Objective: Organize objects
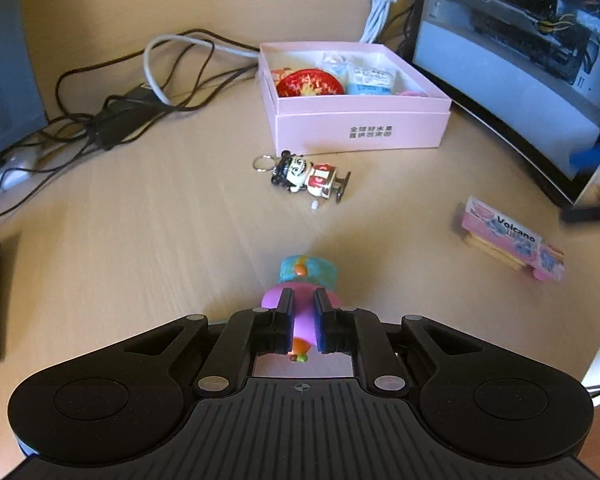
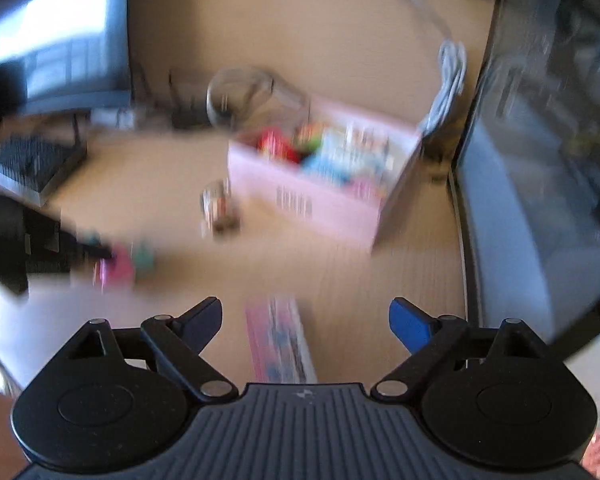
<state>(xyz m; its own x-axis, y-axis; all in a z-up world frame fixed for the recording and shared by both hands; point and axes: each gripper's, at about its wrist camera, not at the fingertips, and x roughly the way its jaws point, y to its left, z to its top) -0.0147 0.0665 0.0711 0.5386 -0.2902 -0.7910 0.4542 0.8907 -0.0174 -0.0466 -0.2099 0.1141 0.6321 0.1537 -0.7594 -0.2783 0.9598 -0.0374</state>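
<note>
Left gripper (image 1: 302, 300) pinches a small pink and teal toy figure (image 1: 308, 280), pads (image 1: 286, 312) pressed against either side of its pink body; the teal part with an orange spot projects past the fingertips, over the tan wooden desk (image 1: 140, 220). Whether the toy rests on the desk or is lifted clear cannot be told. Ahead, near the middle of the left wrist view, a black, white and red keychain figure (image 1: 304, 176) lies on its side, its metal ring (image 1: 262, 162) pointing left. Just beyond it sits an open pink box (image 1: 356, 128) with dark printed characters on its front wall; inside are a red round item (image 1: 310, 84), a light blue packet (image 1: 370, 80) and other small pieces too cramped to identify. To the right, apart from the box, a pink card reading "Volcano" (image 1: 512, 236) stands on a small wooden holder. A tangle of black and grey cables (image 1: 140, 92) lies at left rear, a coiled white cable (image 1: 380, 4) behind the box, and a curved monitor (image 1: 520, 52) at right rear. Right wrist view is heavily motion-blurred. Right gripper (image 2: 305, 316) is spread wide with nothing between the fingers; a blue pad (image 2: 410, 326) shows on one. Below the gap lies a blurred pink card-like object (image 2: 280, 344). The pink box (image 2: 320, 204) is visible further ahead.
</note>
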